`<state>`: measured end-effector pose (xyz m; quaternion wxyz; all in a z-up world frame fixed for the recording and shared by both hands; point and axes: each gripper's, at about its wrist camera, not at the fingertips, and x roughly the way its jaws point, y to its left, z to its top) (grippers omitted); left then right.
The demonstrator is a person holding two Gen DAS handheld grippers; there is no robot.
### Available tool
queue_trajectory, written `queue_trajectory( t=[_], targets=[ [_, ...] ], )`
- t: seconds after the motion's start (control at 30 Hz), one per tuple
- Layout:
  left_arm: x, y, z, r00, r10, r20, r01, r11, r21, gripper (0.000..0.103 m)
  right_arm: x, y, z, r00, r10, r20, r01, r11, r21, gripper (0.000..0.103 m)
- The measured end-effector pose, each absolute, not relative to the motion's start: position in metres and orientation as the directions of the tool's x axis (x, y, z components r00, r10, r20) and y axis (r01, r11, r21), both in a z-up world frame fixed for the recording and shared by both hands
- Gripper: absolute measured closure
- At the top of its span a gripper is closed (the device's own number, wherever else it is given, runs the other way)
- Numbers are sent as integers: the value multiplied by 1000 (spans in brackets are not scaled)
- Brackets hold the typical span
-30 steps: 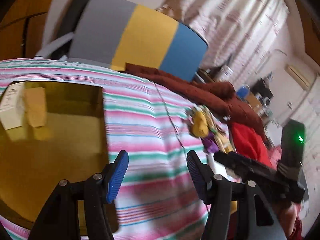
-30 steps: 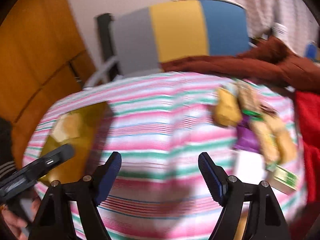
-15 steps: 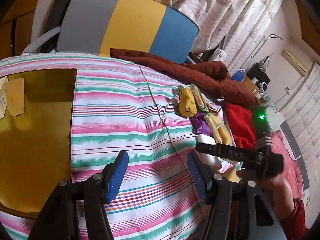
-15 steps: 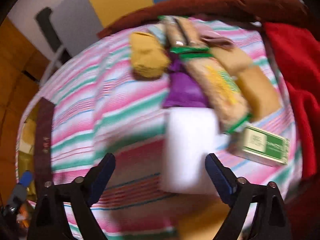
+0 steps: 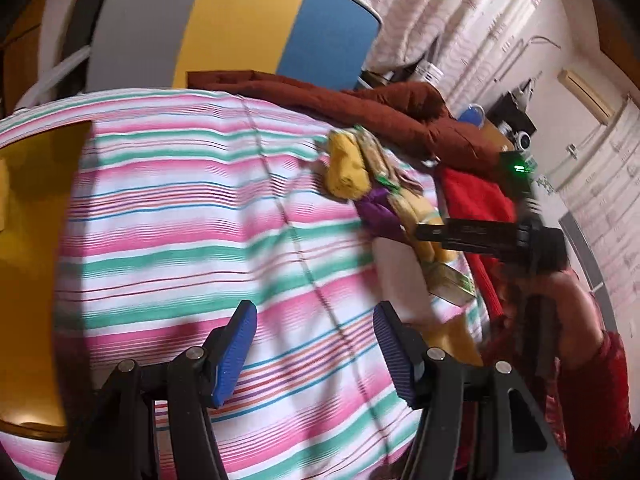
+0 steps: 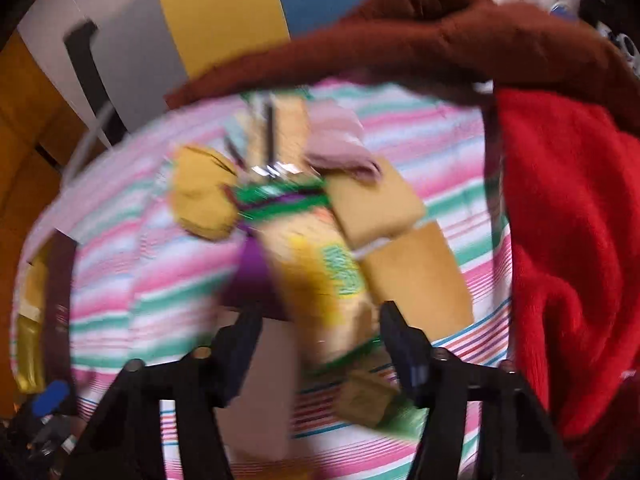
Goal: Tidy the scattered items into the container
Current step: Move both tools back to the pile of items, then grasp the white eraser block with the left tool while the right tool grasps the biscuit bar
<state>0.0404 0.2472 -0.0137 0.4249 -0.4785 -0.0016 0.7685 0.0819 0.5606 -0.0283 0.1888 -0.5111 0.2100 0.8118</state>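
Closing over the snack pack (image 6: 320, 280) at centre frame, the right claw (image 6: 320, 344) should straddle that pack alone, clear of the white box (image 6: 260, 392). Left claw (image 5: 312, 344) hangs half-wide, empty, over bare striped table (image 5: 180, 220). Container (image 5: 32, 240) sits far left; red cloth (image 6: 568, 240) crowds the right edge.

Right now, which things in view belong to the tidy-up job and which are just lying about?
Job:
- yellow container
- yellow pouch
- long snack pack
- purple packet
- white block
- two tan blocks
- green box
- right gripper, closing around the snack pack
- left gripper

Lying about:
- brown blanket
- red cloth
- chair
- curtain
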Motion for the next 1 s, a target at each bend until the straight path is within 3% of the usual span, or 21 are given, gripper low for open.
queue_trajectory(
  t=[0.1,0.27,0.33,0.5,0.63,0.8,1.0],
  targets=[
    [47,265,-18,-153,645,-749,-672,-623,-400,42,82,572,-41,-426,34,-904,-528,-821,218,43],
    [55,292,-24,-117,622,-774,-697,-607,-382,42,73,559,-49,-433,82,-898,-478,-865,152,39],
    [58,302,-26,-103,618,-779,-711,-594,-377,42,73,554,-51,-439,99,-893,-455,-881,126,63],
    [58,346,-32,-65,598,-799,-728,-576,-372,42,87,578,-50,-529,-3,-849,-499,-808,314,70],
    [57,383,-41,-25,572,-820,-753,-550,-360,42,100,589,-41,-599,-2,-801,-520,-760,391,75],
    [54,415,-61,43,512,-858,-758,-543,-362,42,103,598,-40,-623,-7,-782,-531,-731,429,77],
    [68,424,-60,-51,497,-866,-844,-485,-228,47,100,599,-45,-603,-42,-797,-523,-733,435,74]
  ],
)
